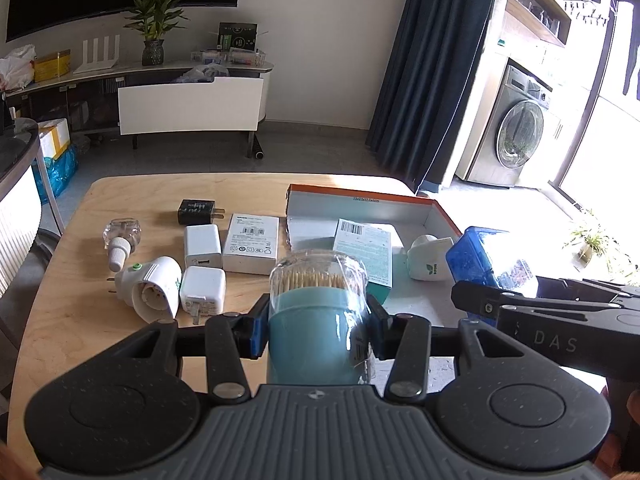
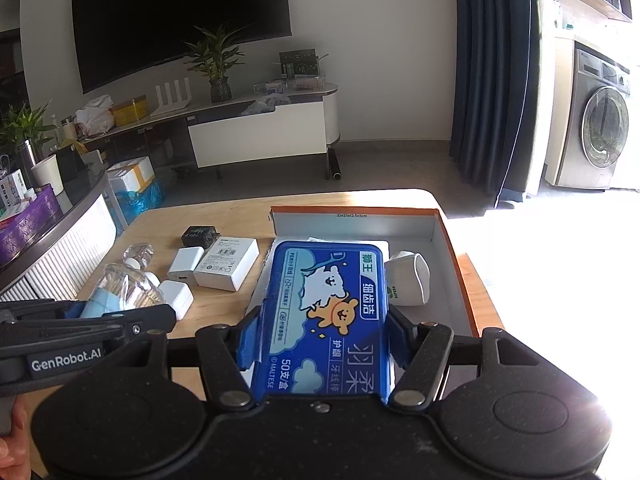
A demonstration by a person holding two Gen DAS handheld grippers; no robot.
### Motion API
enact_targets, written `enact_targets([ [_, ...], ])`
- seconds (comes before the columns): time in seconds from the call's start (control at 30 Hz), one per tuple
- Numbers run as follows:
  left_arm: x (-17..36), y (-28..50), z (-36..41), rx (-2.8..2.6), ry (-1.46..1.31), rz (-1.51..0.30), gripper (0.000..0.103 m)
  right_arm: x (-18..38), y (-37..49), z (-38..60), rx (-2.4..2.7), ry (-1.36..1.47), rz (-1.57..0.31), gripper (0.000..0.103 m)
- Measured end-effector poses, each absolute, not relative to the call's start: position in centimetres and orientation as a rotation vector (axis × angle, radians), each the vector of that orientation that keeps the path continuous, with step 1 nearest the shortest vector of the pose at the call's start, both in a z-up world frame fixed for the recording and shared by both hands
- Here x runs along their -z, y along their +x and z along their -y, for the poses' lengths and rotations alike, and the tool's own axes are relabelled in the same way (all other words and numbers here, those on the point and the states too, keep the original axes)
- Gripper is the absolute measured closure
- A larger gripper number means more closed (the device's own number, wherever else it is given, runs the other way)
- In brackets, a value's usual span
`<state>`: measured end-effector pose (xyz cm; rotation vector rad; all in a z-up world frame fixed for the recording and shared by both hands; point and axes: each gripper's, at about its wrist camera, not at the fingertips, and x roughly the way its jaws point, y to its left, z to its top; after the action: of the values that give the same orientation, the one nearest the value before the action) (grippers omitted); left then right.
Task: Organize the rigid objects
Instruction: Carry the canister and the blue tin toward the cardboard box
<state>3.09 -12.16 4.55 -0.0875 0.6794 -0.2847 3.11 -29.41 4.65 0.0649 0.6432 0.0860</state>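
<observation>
While we carry both loads, left gripper [image 1: 318, 330] clamping the toothpick jar [image 1: 318, 312], right gripper [image 2: 320, 344] clamping the floss box [image 2: 326, 316], either may slip or strike the tray [image 2: 456, 264] rim.

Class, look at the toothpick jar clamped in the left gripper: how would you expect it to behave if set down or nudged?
The toothpick jar is round, so on its side it would probably roll. Its shrink-wrap looks glossy, likely slippery. It holds only toothpicks, so it is probably light and rigid in the left gripper.
</observation>
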Motion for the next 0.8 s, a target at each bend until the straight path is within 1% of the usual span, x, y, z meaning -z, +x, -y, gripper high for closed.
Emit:
enact_targets([
  [0.8,-4.1,3.6,16.2,0.361,-0.030,-0.686,0.056,-4.3,2.9,32.8,-0.013,0.108,-0.638,0.029],
])
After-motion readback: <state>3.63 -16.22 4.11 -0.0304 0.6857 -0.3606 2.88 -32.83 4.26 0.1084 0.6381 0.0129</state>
